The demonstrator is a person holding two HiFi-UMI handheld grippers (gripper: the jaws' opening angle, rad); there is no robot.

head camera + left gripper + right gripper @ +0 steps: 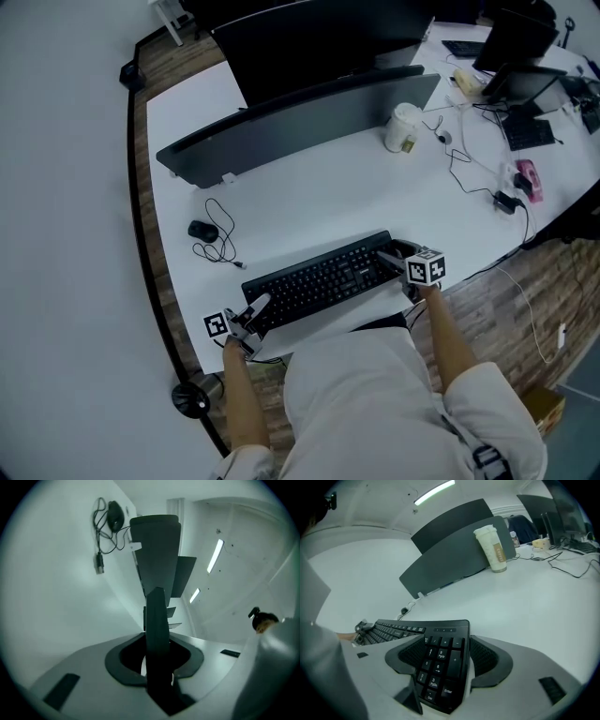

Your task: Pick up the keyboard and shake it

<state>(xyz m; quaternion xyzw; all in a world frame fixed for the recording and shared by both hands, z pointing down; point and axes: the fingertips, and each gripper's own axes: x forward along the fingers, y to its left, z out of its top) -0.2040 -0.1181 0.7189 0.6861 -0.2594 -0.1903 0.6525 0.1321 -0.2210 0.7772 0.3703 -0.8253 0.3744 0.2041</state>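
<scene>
One slim black keyboard (323,281), white lettering on keys.

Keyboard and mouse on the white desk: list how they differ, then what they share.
The keyboard is long and flat; the mouse is small and rounded. The keyboard is clamped at each end by the left tool and right tool; the mouse lies untouched on the desk. Both are black.

The left hand-held gripper (157,665) clamps the black keyboard (157,616) edge-on; a wired mouse (116,515) lies beyond.
</scene>
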